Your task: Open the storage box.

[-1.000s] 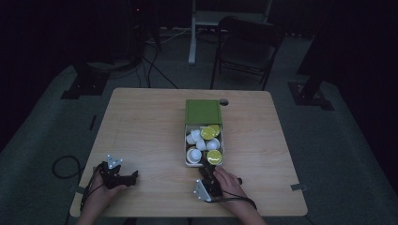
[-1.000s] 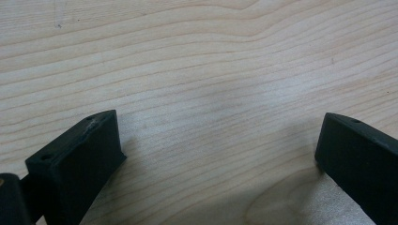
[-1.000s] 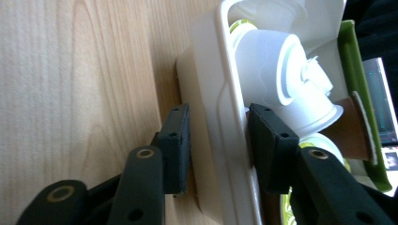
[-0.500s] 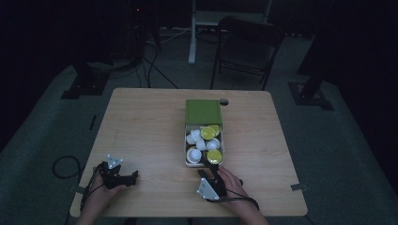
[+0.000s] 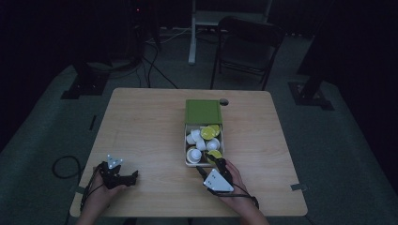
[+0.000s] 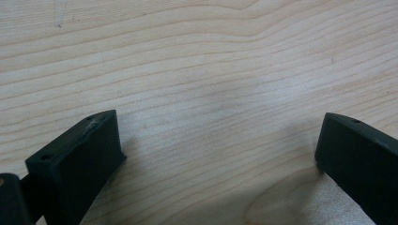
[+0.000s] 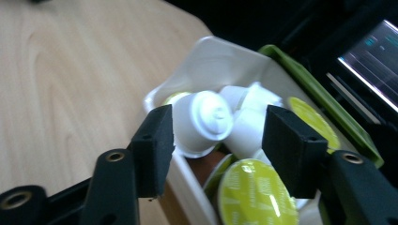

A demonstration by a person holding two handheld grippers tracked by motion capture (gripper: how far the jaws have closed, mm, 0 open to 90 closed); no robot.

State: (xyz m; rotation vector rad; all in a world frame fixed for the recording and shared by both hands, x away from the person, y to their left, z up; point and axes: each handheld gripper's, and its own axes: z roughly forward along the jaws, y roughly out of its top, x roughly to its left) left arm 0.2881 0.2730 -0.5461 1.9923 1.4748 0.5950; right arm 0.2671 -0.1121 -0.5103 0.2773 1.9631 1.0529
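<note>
Here one box (image 5: 189,159) holds several capsules (image 5: 193,154).

Dim room, dark w/ most light on the wooden table (image 5: 141,126). Grey carpet floor (image 5: 42,122) around it. Behind the table: black chair (image 5: 246,44), white stand leg (image 5: 192,33), black stand bases (image 5: 82,84) left & right, cables (image 5: 155,65) across the floor. Back wall too dark to tell.
</note>
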